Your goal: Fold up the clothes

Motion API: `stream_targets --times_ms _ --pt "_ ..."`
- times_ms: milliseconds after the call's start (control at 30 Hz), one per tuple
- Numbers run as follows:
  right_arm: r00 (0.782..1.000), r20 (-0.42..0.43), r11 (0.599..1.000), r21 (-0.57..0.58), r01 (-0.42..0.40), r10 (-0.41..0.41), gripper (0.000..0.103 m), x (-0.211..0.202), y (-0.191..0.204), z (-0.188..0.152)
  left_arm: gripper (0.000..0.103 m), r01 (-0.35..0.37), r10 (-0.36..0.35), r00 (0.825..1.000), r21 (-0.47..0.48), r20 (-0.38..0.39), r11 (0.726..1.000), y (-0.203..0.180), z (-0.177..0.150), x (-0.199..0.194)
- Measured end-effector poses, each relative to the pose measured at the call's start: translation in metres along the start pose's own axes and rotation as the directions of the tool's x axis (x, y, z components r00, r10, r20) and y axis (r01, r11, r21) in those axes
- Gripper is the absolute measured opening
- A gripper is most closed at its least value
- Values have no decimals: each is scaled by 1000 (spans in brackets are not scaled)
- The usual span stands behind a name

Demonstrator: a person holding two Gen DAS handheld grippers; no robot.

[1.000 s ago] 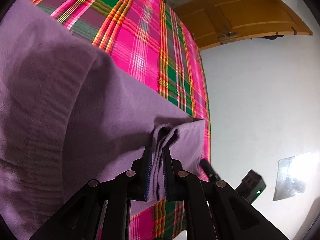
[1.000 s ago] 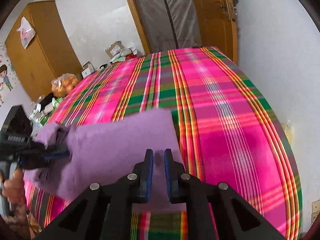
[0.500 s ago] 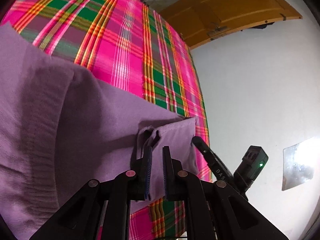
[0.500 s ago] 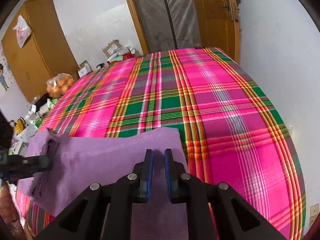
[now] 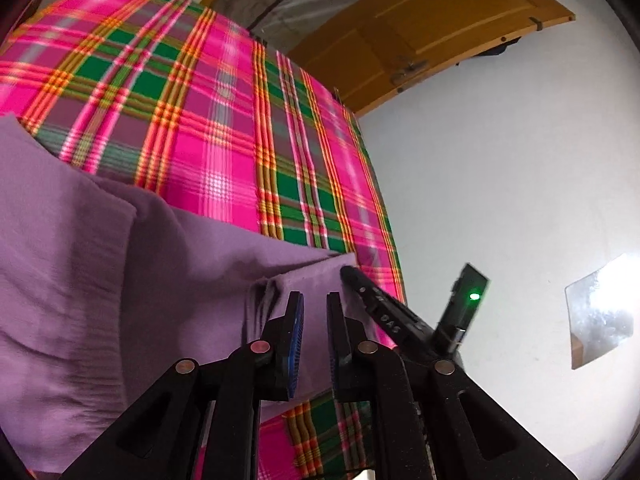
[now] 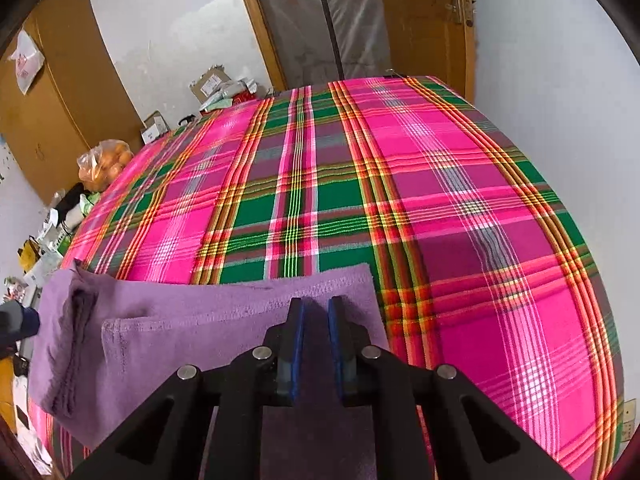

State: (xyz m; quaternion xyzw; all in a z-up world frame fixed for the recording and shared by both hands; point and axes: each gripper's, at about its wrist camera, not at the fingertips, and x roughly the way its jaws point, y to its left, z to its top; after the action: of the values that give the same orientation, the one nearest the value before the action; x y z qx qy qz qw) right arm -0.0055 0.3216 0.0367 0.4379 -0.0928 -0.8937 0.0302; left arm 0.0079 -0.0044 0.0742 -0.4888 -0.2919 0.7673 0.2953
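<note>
Left wrist view: my left tongs [image 5: 315, 304] now stand slightly parted with nothing between the blue pads; a second ago they pinched a bunched corner of the purple garment [image 5: 100, 280], and half a second ago that corner had already slipped free. The released corner lies just ahead of the fingertips, folded onto the cloth beneath. The garment spreads across the near edge of the bed [image 5: 224, 128], which wears a pink, green and orange plaid cover. My right tongs [image 5: 352, 274] come in from the right, their tip touching the garment's folded corner; letters on the black finger are too blurred to read, and a green light [image 5: 474, 296] glows on the unit behind. A white wall [image 5: 500, 184] and an orange wooden door [image 5: 432, 28] close the scene.

Right wrist view: my right tongs [image 6: 316, 308] hang low over the garment [image 6: 180, 340], and I cannot tell whether cloth sits between the narrowly spaced pads. Since the last frame the garment has settled flatter, its stitched hem running across the bed's near edge [image 6: 460, 200], a thick fold at its left end. A tip of the left tongs [image 6: 18, 322] shows at the left border. Beyond the bed stand a wooden wardrobe [image 6: 60, 92], a bag of oranges [image 6: 105, 164], cardboard boxes [image 6: 210, 86] with unreadable labels, and a plastic-sheeted doorway [image 6: 324, 20].
</note>
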Motion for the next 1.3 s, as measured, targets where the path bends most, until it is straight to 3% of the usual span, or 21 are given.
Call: stream_targets --times_ms 133,200,433,500,567,767,900,1033,1200,1300 --pt "999 24 999 -32 39 -38 17 -15 20 -3 15 -22 22 999 -7 27 1000 3 0 -16" --pt "998 53 998 -55 -25 28 32 -27 34 -10 15 -33 33 998 -9 44 999 6 0 -24" --pt "984 26 977 -129 -169 174 38 -38 81 -42 19 -86 90 993 -44 81 995 27 -7 -46" --pt "982 2 968 -167 -185 188 47 -33 98 -50 19 -96 101 991 -54 84 994 33 -11 -49" --pt "988 -15 968 -195 -156 157 52 -26 112 -56 19 -106 112 990 -65 87 992 38 -15 -53" --pt "999 -6 961 -274 -45 46 54 -14 134 -73 19 -123 129 987 -74 92 990 48 -24 -60" --pt "999 32 949 -314 17 -8 54 -13 143 -82 19 -124 131 988 -88 83 988 54 -27 -62" --pt "999 37 956 -294 21 -10 46 -13 138 -78 19 -117 124 989 -92 79 989 58 -28 -64" --pt "999 40 966 -258 -10 22 19 -19 135 -76 19 -109 117 991 -102 71 989 63 -29 -63" --pt "999 47 964 -266 4 9 16 -22 138 -76 19 -104 112 992 -107 64 989 66 -30 -62"
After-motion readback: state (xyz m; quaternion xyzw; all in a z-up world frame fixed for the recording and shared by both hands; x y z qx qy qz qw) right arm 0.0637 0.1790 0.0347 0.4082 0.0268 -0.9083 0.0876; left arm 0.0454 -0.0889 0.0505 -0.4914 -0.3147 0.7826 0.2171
